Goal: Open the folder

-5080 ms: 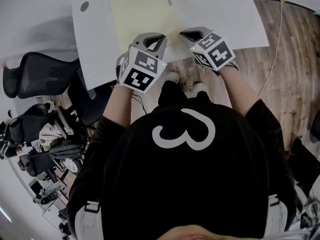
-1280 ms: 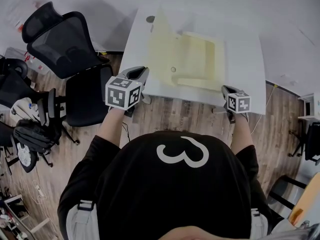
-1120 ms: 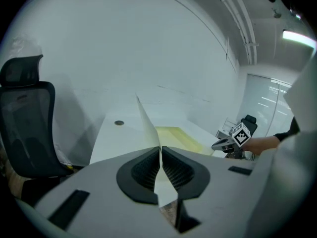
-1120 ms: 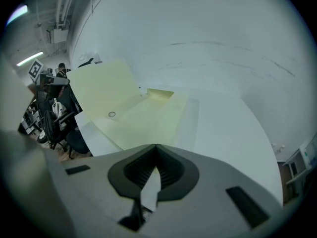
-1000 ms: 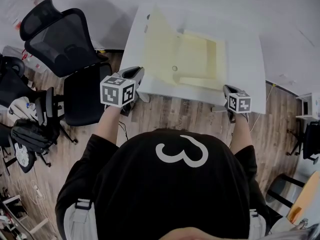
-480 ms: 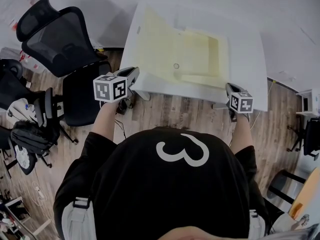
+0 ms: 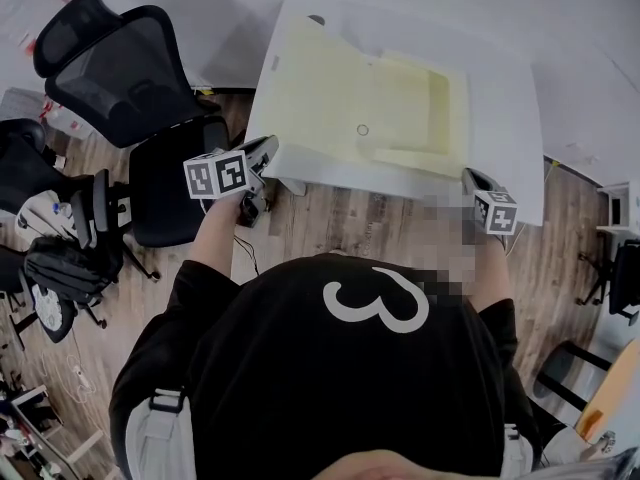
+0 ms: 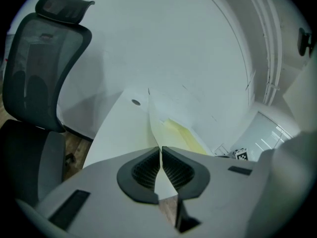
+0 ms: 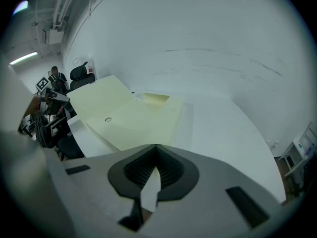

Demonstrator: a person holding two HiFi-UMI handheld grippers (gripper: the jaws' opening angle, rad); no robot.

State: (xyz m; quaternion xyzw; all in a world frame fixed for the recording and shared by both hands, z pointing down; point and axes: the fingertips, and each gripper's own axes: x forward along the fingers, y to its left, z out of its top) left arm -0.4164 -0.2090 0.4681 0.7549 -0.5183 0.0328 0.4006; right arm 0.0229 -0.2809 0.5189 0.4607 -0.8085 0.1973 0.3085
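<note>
Left claw (image 8: 159,150): clamped shut on cover (image 7: 300,78) edge, lower left of bench (image 7: 505,88). Cover runs straight ahead of it, long axis up-frame, nearly flat. Folder (image 7: 400,108) lies spread mid-bench. Right claw (image 9: 156,148) closed, empty, by folder's lower-right corner. You prob. just lower cover w/ left & release.

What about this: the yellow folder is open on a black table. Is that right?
Not quite. The table is white, not black, as the head view shows. The rest holds: the yellow folder is open on it.
</note>
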